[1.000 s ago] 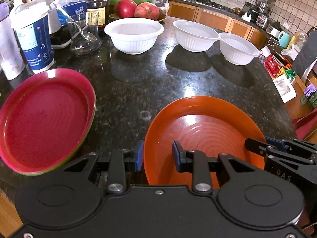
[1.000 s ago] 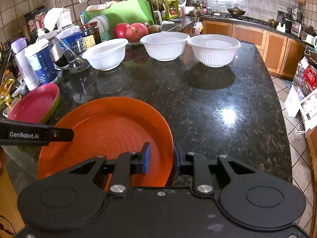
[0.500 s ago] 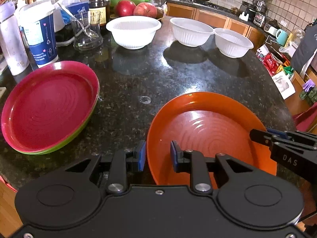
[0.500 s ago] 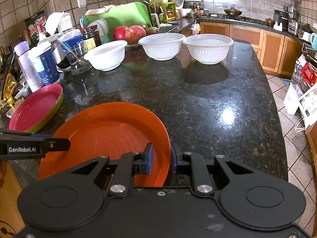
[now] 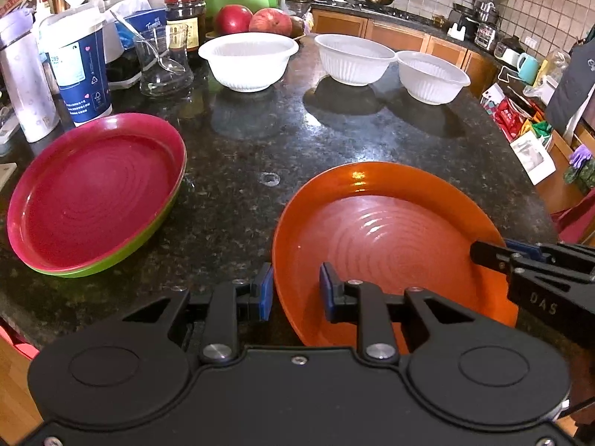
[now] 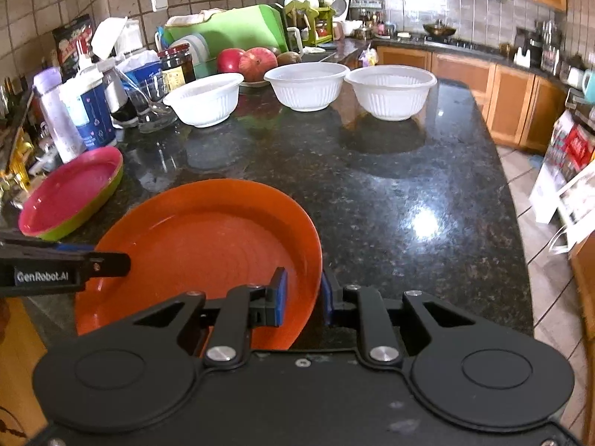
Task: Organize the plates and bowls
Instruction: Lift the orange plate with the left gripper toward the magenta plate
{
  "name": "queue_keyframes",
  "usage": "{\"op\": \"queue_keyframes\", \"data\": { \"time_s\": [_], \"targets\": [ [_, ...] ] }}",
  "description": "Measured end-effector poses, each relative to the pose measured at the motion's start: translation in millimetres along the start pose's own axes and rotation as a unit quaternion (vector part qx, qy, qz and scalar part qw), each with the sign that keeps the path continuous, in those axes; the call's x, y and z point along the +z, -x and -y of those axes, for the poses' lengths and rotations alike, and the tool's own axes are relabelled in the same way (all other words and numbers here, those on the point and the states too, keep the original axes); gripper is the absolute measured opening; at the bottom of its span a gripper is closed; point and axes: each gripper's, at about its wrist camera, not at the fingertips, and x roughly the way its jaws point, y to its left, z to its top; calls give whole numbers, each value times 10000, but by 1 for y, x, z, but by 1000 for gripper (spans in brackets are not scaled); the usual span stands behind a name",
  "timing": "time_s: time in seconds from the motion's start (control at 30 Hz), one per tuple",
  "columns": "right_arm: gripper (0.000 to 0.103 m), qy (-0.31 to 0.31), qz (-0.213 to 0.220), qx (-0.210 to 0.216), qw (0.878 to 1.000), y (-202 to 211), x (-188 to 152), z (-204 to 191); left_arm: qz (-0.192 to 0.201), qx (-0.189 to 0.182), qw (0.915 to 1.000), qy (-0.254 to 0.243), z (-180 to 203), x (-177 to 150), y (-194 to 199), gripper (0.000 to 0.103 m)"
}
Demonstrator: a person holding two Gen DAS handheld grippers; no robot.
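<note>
An orange plate (image 5: 390, 245) is held just above the dark granite counter (image 5: 334, 141). My left gripper (image 5: 295, 291) straddles its left rim, with a small gap at the inner pad. My right gripper (image 6: 301, 297) is shut on its right rim; the plate also shows in the right wrist view (image 6: 208, 249). A red plate stacked on a green plate (image 5: 96, 193) sits to the left, also in the right wrist view (image 6: 70, 193). Three white bowls (image 5: 248, 60) (image 5: 353, 58) (image 5: 431, 76) stand in a row at the back.
A blue paper cup (image 5: 80, 74), a glass pitcher with a spoon (image 5: 163, 63), a dark jar (image 5: 186, 18) and a dish of red fruit (image 5: 253, 18) crowd the back left. The counter's edge (image 6: 509, 200) drops to the floor on the right.
The orange plate has risen off the counter and both grippers have pulled back and up with it. The left jaws stand slightly wider on the rim.
</note>
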Motion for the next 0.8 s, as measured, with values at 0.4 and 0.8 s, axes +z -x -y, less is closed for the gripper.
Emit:
{"op": "queue_keyframes", "data": {
  "time_s": [0.4,0.8],
  "targets": [
    [21,-67,178,59,9998,5,11,-3,331,9,9994,26,-5,11,13,33],
    [21,75,295,185,9994,-1,34,-43,534,149,9984,136,-42,24,26,33]
  ]
}}
